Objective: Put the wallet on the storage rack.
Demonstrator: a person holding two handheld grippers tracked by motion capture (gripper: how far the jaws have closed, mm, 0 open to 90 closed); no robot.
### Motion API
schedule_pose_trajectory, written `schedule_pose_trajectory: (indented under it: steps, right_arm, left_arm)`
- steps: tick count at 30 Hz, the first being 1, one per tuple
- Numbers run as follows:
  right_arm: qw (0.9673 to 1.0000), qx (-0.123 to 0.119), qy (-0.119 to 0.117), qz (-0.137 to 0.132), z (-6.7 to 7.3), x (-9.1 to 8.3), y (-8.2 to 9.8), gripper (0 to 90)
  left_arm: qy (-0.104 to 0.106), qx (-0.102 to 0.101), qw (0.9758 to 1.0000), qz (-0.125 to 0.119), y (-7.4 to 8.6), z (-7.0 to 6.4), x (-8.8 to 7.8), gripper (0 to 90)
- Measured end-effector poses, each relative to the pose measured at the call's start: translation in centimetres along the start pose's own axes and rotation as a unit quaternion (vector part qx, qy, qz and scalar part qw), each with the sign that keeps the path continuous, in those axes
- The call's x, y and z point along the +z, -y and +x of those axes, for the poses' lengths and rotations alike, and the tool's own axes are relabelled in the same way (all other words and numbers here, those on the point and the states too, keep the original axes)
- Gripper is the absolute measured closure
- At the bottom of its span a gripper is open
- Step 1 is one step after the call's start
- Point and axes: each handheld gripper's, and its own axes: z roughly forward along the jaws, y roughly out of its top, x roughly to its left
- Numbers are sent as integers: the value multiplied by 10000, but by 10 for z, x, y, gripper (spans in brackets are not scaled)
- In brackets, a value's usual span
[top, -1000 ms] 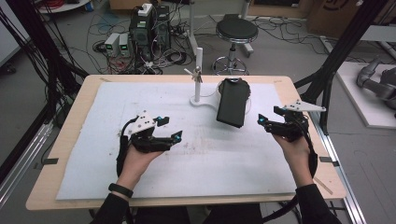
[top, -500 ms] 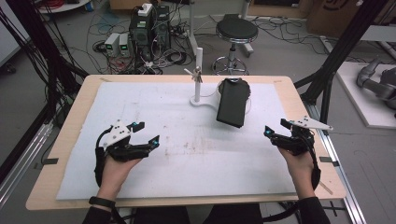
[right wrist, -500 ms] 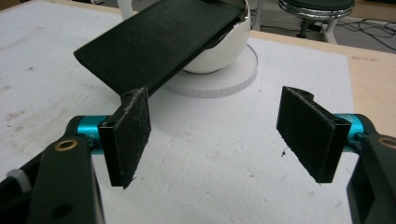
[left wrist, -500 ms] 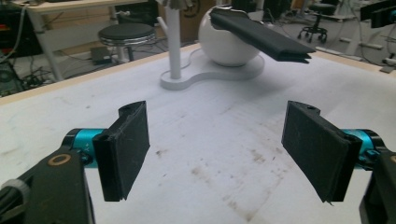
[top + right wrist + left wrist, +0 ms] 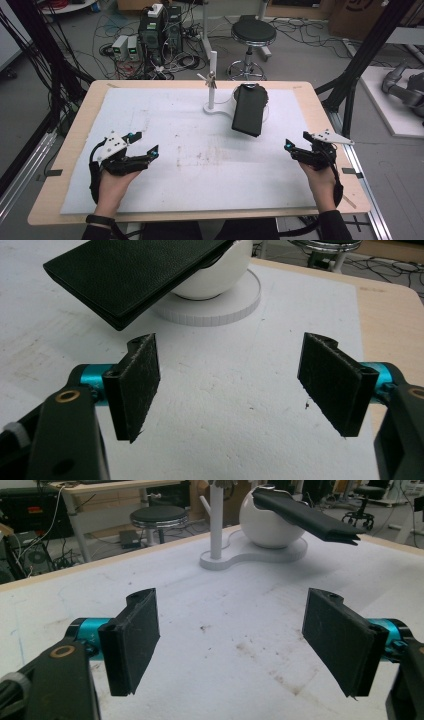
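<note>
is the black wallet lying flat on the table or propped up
Propped up: the black wallet leans tilted on the white ball stand, its lower end off the mat.

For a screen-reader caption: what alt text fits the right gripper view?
The right tool is open with nothing between its black jaws, above a white mat. Beyond it, a flat black case leans tilted on a white ball-shaped stand.

A wooden desk (image 5: 320,100) carried a white mat (image 5: 200,150) (smudged brown near its middle) over most of its top. On the mat's far side stood a white stand (image 5: 220,106), its base flat on the mat.
</note>
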Motion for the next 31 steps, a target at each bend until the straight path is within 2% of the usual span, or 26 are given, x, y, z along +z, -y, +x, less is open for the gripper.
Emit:
schedule_pose_trajectory:
  steps: [9, 15, 31]
  right_arm:
    - [10000, -44, 50, 23, 0, 4, 3, 253]
    - [9999, 26, 110, 37, -4, 3, 6, 247]
    - [9998, 4, 129, 117, -7, 6, 9, 240]
  left_arm:
    - [-146, -80, 9999, 13, 5, 6, -2, 228]
    - [-146, -112, 9998, 54, 7, 5, 0, 228]
    - [-155, -142, 9998, 74, 9, 7, 1, 228]
